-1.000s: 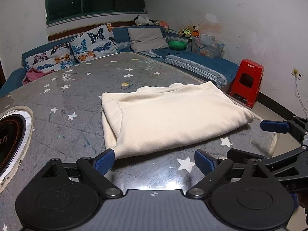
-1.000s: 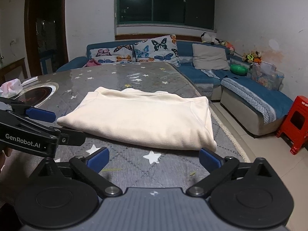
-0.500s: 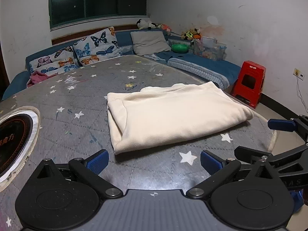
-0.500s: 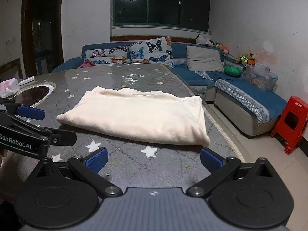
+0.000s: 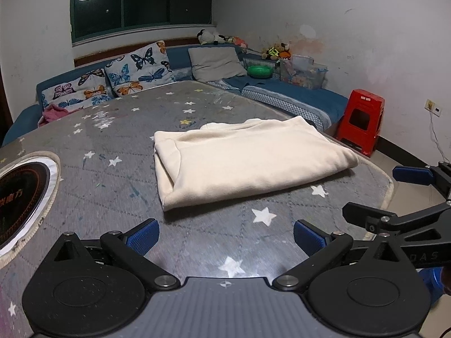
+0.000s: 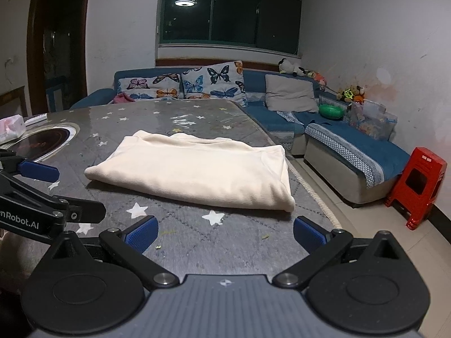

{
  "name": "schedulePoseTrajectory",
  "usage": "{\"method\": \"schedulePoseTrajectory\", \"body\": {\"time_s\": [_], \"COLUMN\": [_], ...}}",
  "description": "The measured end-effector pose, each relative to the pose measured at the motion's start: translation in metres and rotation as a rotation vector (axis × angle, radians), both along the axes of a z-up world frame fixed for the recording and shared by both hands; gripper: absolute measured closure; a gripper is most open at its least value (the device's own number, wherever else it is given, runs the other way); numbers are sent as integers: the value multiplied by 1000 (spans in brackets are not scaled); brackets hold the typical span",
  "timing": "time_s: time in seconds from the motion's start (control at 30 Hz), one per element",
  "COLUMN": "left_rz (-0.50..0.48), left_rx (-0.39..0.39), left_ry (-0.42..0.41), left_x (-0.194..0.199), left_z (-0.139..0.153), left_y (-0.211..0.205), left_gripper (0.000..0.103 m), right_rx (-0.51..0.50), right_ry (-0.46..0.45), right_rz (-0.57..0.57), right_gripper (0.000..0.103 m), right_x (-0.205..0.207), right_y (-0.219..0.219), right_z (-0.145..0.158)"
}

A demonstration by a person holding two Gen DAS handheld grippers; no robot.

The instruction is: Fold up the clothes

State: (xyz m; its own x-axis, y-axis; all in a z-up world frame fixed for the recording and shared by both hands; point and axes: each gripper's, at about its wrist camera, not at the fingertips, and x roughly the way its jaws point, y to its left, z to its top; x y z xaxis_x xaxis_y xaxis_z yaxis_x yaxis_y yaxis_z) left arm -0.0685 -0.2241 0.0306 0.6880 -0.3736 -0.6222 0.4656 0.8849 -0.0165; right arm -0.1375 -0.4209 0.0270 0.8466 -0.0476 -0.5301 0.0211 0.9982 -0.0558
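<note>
Left gripper (image 5: pixel 224 238) and right gripper (image 6: pixel 224 233) both spread wide, holding nothing, low over the near edge of the star-print bench (image 5: pixel 118 186). Folded cream garment (image 5: pixel 242 163) lies flat just ahead of both, apart from the fingers. Farther off, blue sofa (image 6: pixel 284 115) and red stool (image 6: pixel 417 186); garment type unclear.

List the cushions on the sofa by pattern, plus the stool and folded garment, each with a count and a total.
Butterfly-print cushions: 2
Plain grey cushion: 1
Red stool: 1
Cream folded garment: 1
Total: 5
</note>
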Motion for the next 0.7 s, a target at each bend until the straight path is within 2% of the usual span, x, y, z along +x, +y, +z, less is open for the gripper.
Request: {"method": "schedulePoseTrajectory", "body": {"time_s": [0.27,0.7], "left_rz": [-6,-5], "left_rx": [-3,-46], "left_ry": [-19,-67], "left_x": [-15,-36], "left_z": [4,7], "left_y": [5,28], "left_gripper": [0,0], "right_rx": [6,17], "right_ry": [-16,19], "right_rz": [-1,4], "right_gripper": [0,0], "right_x": [-16,-30], "right_y": [4,21], "right_z": [1,6]}}
